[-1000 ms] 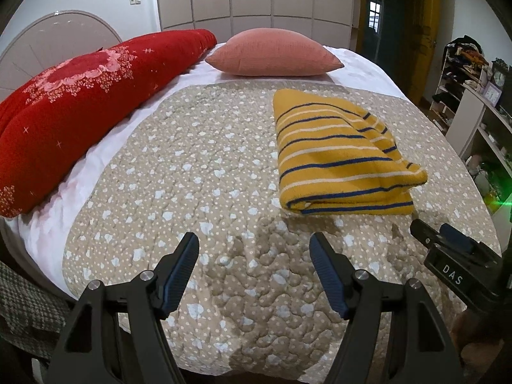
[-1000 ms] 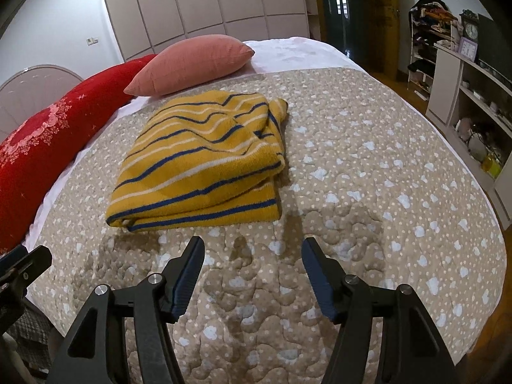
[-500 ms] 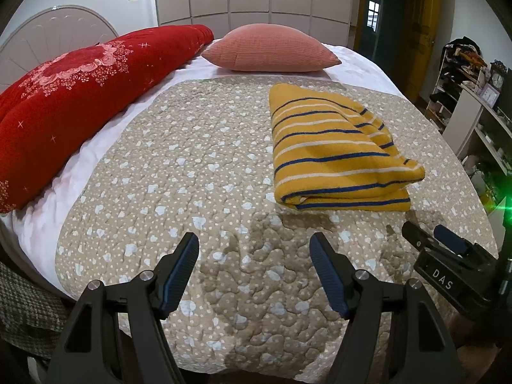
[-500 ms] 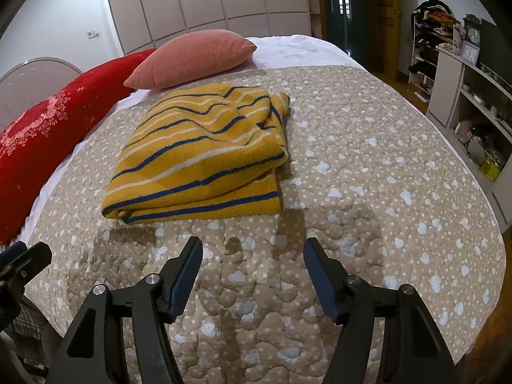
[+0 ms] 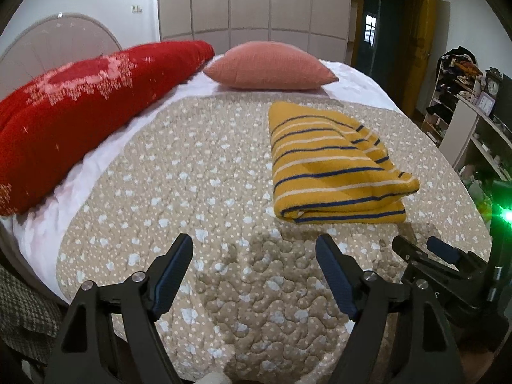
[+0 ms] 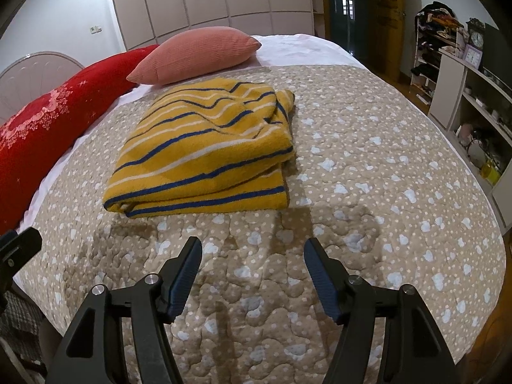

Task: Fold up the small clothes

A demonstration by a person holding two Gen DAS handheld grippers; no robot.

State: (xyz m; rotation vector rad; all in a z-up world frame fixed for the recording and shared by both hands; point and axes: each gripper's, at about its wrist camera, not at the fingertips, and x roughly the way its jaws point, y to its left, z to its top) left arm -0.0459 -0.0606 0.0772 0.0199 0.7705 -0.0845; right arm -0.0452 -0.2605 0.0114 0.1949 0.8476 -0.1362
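A yellow garment with blue and white stripes lies folded in a thick rectangle on the beige quilted bedspread; it also shows in the right wrist view. My left gripper is open and empty, above the bed's near edge, short of the garment and to its left. My right gripper is open and empty, above the near edge just in front of the garment. The right gripper's body shows at the left view's lower right.
A red floral bolster lies along the bed's left side and a pink pillow at the far end. White shelves with clutter stand at the right. Wardrobe doors line the back wall.
Both grippers have drawn back slightly toward the bed's near edge and stayed open. The folded garment has not moved.
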